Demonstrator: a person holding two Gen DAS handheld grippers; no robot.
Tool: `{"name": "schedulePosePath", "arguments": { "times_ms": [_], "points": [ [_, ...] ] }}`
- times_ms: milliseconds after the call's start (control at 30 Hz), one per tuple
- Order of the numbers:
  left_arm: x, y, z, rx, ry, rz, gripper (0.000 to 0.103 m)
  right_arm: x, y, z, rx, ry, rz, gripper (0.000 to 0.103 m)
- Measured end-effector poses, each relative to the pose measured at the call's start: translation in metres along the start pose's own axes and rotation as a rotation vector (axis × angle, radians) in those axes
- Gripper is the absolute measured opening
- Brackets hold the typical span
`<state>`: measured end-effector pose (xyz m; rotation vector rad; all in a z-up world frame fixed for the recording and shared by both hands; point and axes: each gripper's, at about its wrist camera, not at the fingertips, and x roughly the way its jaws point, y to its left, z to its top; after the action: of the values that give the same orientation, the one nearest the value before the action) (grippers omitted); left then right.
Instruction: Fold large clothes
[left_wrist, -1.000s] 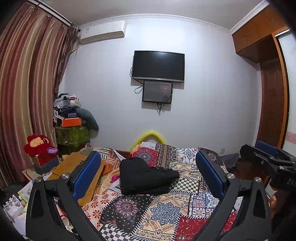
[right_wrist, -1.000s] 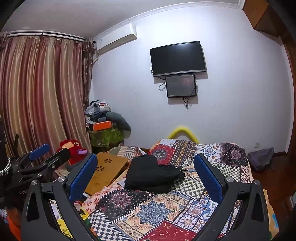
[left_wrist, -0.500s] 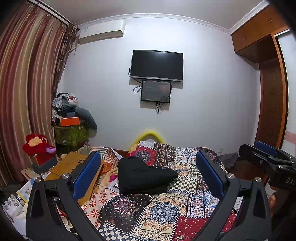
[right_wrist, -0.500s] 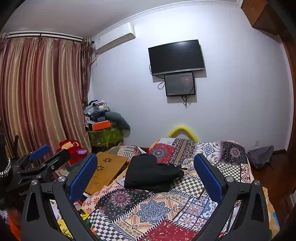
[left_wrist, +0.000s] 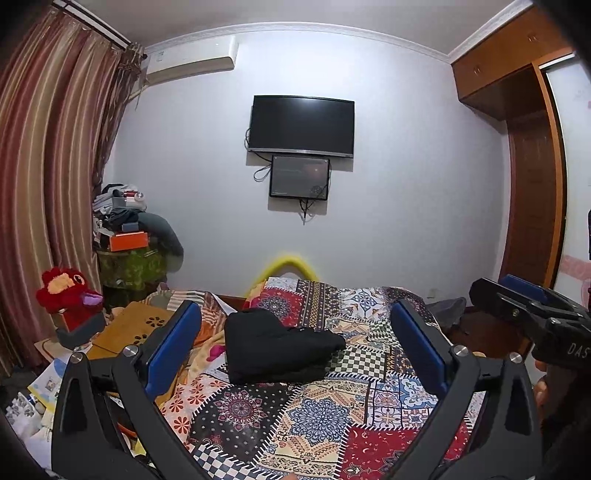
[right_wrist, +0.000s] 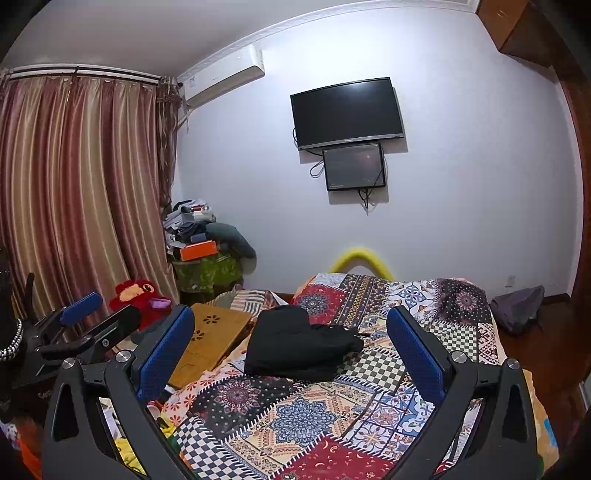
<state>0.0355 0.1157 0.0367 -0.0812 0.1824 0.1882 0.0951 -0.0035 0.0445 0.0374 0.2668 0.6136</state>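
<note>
Lying folded into a compact bundle, a black garment (left_wrist: 279, 347) (right_wrist: 301, 345) rests near the middle of a bed under a patchwork quilt (left_wrist: 314, 417) (right_wrist: 303, 417); the left gripper (left_wrist: 295, 350) and right gripper (right_wrist: 291, 349) both hover above the quilt's near end, fingers spread wide apart, gripping nothing, well clear of the garment; a dark television (left_wrist: 302, 126) hangs on the wall beyond.

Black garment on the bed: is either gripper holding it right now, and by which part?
Nothing is held. The left gripper and right gripper are both open and empty, short of the black folded garment lying on the patchwork quilt.
</note>
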Motion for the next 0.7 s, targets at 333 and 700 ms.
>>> {"name": "schedulePosePath", "arguments": {
  "times_ms": [333,700],
  "points": [
    [0.002,-0.0002,-0.0016,-0.011,0.008,-0.005,0.103,0.0028,0.0006,-0.0023,0.004,0.011,-0.008,0.103],
    [0.0013,0.0005,-0.0031,-0.014,0.005,-0.003,0.103,0.0043,0.0027,-0.002,-0.005,0.016,-0.013,0.103]
  ]
}}
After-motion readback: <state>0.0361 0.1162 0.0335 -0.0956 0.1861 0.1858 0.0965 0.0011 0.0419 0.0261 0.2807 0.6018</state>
